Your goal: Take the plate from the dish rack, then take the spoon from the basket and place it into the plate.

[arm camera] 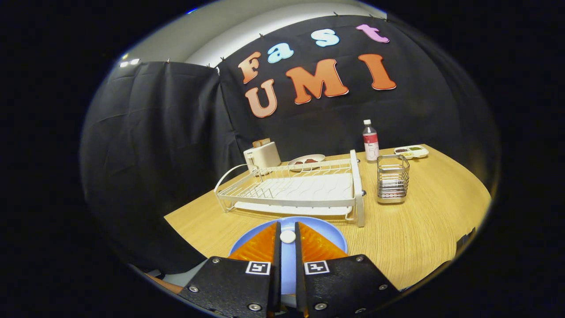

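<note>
The gripper (287,232) holds a small white spoon (288,236) over the blue plate (329,229).

Its two fingers are close together and both press on the spoon's white end. The plate lies flat on the wooden table (419,229), near the fingers. Just beyond it is the white dish rack (295,190). To the right of the rack stands the wire basket (392,179). Far back are a toaster (262,155) and a bottle (370,141).
</note>
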The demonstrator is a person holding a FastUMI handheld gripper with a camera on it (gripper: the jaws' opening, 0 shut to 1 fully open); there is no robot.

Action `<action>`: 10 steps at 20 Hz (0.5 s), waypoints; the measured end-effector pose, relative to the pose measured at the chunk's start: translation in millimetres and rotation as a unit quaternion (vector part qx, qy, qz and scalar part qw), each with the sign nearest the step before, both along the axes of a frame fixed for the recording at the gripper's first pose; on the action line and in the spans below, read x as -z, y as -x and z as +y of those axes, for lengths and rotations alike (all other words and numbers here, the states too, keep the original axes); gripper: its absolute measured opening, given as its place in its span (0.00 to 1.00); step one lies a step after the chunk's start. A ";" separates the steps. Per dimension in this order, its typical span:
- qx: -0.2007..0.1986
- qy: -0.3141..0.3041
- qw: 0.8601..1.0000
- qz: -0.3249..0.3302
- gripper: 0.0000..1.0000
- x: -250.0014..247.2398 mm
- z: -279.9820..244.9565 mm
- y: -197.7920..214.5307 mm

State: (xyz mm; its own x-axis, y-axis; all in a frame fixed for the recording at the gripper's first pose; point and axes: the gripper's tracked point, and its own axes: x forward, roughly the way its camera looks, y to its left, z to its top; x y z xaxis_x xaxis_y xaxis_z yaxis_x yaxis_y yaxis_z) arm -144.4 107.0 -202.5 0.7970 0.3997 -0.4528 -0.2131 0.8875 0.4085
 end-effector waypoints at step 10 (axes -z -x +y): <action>0.048 0.039 0.996 -0.071 0.55 -41.4 -37.7 -37.4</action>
